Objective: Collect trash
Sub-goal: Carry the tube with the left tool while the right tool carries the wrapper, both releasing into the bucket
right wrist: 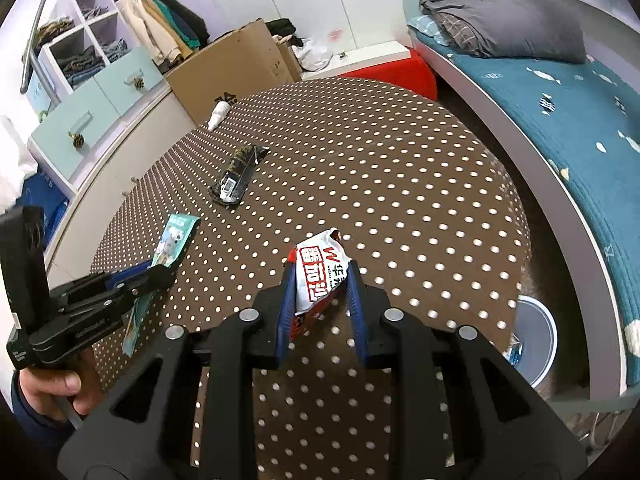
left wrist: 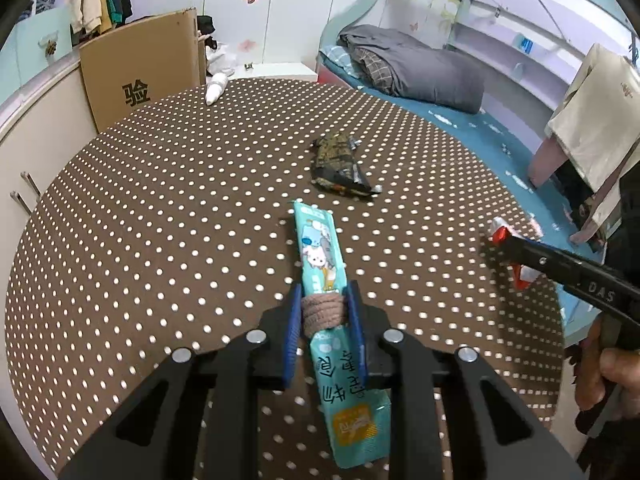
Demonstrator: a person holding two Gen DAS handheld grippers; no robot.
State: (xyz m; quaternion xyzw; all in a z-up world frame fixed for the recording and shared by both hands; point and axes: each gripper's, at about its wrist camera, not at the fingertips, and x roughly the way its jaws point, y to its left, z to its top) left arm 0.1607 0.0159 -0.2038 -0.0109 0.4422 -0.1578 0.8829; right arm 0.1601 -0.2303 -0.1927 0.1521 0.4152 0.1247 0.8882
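Teal wrapper (left wrist: pixel 320 264) clamped between left jaws; red-white packet (right wrist: pixel 320 276) between right.

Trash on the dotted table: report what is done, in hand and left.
Done: nothing visibly binned yet. In hand: the left gripper clamps the teal packet; the right gripper clamps the red-and-white wrapper. Left: the dark wrapper and the white bottle lie on the table.
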